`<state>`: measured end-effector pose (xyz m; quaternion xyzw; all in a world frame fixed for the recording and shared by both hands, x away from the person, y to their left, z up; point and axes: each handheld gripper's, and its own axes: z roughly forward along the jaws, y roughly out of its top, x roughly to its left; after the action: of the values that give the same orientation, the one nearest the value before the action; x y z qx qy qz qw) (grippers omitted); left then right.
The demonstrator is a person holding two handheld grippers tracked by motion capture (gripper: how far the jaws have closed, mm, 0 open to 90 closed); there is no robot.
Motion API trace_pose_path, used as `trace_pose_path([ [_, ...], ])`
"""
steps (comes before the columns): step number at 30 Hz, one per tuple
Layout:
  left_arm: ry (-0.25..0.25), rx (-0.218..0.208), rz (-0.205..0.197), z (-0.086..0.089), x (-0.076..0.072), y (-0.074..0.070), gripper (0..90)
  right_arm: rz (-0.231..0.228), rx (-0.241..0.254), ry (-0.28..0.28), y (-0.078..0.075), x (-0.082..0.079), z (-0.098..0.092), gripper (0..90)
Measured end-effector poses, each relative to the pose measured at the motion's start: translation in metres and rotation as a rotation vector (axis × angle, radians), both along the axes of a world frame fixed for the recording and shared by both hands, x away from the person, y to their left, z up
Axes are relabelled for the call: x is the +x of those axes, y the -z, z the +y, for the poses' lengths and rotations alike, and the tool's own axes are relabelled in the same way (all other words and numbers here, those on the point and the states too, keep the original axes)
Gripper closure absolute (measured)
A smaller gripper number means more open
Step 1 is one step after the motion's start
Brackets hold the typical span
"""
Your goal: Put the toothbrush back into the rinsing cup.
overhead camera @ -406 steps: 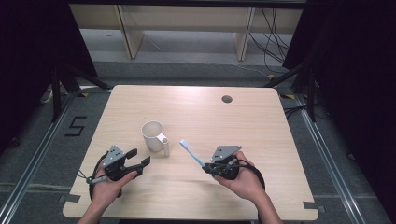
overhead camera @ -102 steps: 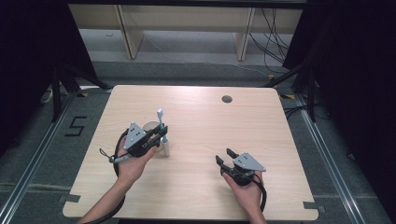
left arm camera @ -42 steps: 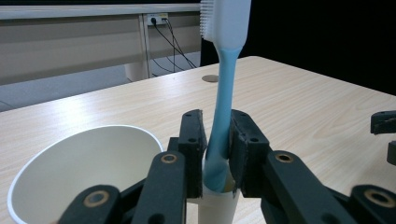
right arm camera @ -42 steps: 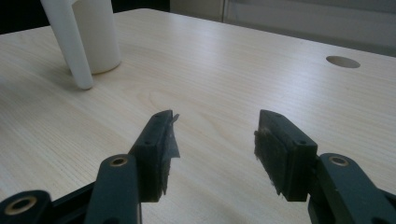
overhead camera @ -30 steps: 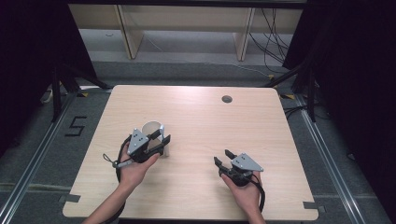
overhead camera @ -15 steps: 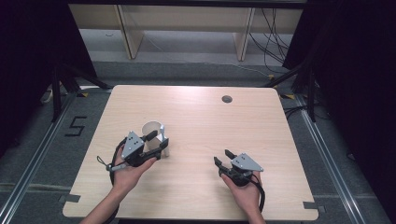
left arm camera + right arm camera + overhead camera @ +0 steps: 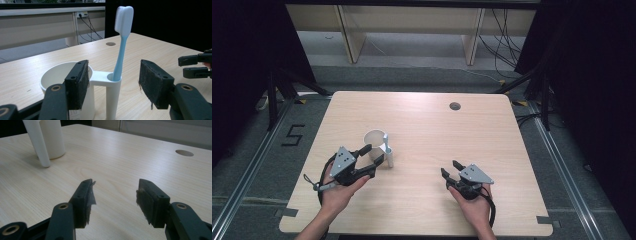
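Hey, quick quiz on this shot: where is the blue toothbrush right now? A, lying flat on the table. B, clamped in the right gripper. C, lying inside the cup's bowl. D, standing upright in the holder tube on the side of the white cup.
D: in the left gripper view the toothbrush stands upright, bristles on top, its handle down in the holder tube joined to the cup; no jaw touches it.

- The table (image 7: 422, 125) is evenly and brightly lit from overhead; the surroundings fall into deep black.
- Shadows are soft and short, pooling just under the left gripper (image 7: 371, 159) and right gripper (image 7: 449, 168).
- The jaws nearest each gripper camera look soft; the toothbrush (image 7: 121, 40) beyond them is sharp.
- No glare; mild grain.
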<state>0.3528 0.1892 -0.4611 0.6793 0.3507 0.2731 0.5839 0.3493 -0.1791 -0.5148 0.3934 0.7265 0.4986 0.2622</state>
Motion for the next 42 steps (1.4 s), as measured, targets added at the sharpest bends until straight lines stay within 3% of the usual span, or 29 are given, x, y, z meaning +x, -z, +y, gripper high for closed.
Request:
trace_pose_path([
  [1,-0.003,-0.009,-0.001,0.002,-0.001,0.001,40.2,-0.002,0.001,0.000,0.000,0.000,0.000,47.2],
  [2,-0.009,-0.001,0.004,0.005,-0.003,0.002,40.2,-0.038,-0.023,-0.003,0.000,0.003,-0.003,47.2],
  [3,-0.013,-0.001,0.003,0.007,-0.004,0.003,40.2,0.005,0.004,0.009,-0.001,-0.001,0.000,47.2],
  [5,-0.023,-0.013,0.001,0.013,-0.006,0.005,40.2,-0.049,-0.032,-0.009,-0.001,0.003,-0.004,47.2],
  [7,-0.038,-0.010,0.003,0.019,-0.009,0.006,40.3,-0.026,-0.010,-0.005,-0.001,0.002,-0.003,47.2],
  [9,-0.053,-0.018,-0.005,0.026,-0.011,0.007,40.3,-0.051,-0.021,-0.005,-0.002,0.003,-0.004,47.2],
  [10,-0.065,-0.015,-0.002,0.029,-0.012,0.007,40.3,-0.025,-0.008,0.003,-0.002,0.001,-0.004,47.2],
  [14,-0.108,-0.019,-0.002,0.042,-0.014,0.010,40.3,-0.036,0.005,-0.011,-0.001,0.002,-0.003,47.3],
  [15,-0.121,-0.021,0.000,0.046,-0.015,0.012,40.3,-0.049,-0.020,-0.010,-0.002,0.002,-0.003,47.3],
  [18,-0.150,-0.020,0.003,0.054,-0.015,0.015,40.3,-0.058,-0.031,-0.018,-0.002,0.003,-0.003,47.3],
  [19,-0.160,-0.022,0.003,0.056,-0.016,0.017,40.4,-0.048,-0.007,-0.017,-0.001,0.003,-0.002,47.3],
  [21,-0.173,-0.028,-0.008,0.062,-0.015,0.020,40.3,-0.045,-0.020,-0.014,-0.002,0.002,-0.003,47.3],
  [22,-0.188,-0.009,0.004,0.066,-0.017,0.021,40.3,-0.028,-0.005,-0.009,-0.002,0.002,-0.003,47.3],
  [28,-0.253,-0.008,0.015,0.086,-0.019,0.037,40.3,-0.026,-0.001,-0.014,-0.002,0.001,-0.003,47.3],
  [31,-0.280,-0.021,0.013,0.095,-0.020,0.046,40.3,-0.057,-0.023,-0.008,-0.003,0.002,-0.003,47.3],
  [32,-0.290,-0.005,0.026,0.097,-0.021,0.048,40.4,-0.050,-0.019,-0.008,-0.003,0.001,-0.003,47.3],
  [35,-0.301,-0.032,0.024,0.101,-0.023,0.057,40.5,-0.026,0.001,0.001,-0.003,-0.001,-0.001,47.3],
  [37,-0.307,-0.030,0.044,0.103,-0.025,0.059,40.6,-0.035,-0.007,-0.010,-0.003,0.001,-0.001,47.3],
  [42,-0.305,-0.039,0.032,0.102,-0.026,0.062,40.5,-0.047,-0.011,-0.014,-0.004,0.001,-0.002,47.2],
])
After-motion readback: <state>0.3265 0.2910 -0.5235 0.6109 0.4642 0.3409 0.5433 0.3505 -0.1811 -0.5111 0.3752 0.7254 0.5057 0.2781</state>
